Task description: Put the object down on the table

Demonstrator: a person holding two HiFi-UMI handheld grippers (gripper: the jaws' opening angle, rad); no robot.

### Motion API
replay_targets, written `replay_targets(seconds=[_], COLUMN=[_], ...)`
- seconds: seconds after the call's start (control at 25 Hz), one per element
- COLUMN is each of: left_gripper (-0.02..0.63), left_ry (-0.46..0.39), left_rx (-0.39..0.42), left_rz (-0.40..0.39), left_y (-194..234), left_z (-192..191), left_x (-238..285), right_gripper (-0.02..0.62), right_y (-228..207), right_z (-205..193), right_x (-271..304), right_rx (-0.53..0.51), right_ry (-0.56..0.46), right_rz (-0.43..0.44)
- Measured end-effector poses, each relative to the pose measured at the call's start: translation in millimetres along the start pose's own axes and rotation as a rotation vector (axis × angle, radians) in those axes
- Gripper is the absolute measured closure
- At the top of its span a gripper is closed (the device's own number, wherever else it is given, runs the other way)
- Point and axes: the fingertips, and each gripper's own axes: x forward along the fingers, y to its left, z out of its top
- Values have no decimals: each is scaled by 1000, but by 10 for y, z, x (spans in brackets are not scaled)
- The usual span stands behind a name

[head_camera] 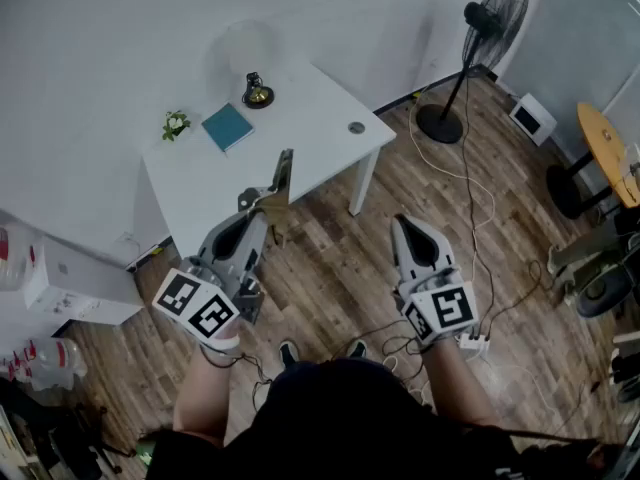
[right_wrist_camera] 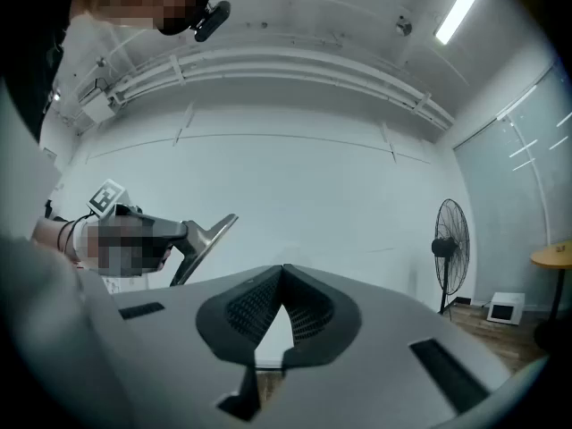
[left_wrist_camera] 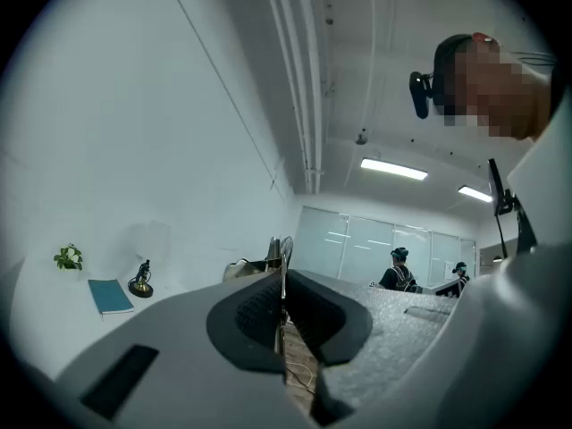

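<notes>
My left gripper (head_camera: pixel 262 208) is clamped on the thin, flat, grey-gold metal angle piece (head_camera: pixel 280 180), pads pinching its edge (the plate sticks up past the jaw tips). My right gripper (head_camera: pixel 400 222) is closed with its tips meeting on nothing. The piece hangs in the air, not set down, and in the head view it overlaps the near edge of the white rectangular table (head_camera: pixel 310 108). On that table lie a teal book (head_camera: pixel 227 126) and a small green plant (head_camera: pixel 176 124). Beyond stands a black pedestal fan (head_camera: pixel 497 13).
</notes>
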Motion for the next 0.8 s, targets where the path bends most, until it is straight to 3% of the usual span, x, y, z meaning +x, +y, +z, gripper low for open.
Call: replay_targets(seconds=[0.24, 0.48, 0.8], left_gripper=[600, 600, 600], left_ry=[-31, -27, -40], left_rx=[-21, -55, -47], left_rz=[6, -40, -16], left_y=[792, 1127, 1415], left_z=[192, 190, 400], left_x=[-668, -1052, -1553], right_gripper=[592, 592, 589], right_y=[683, 1203, 1679], right_z=[-74, -107, -31], right_x=[400, 495, 574], right_rx=[-46, -61, -15], right_ry=[18, 40, 21], right_rz=[-43, -86, -87])
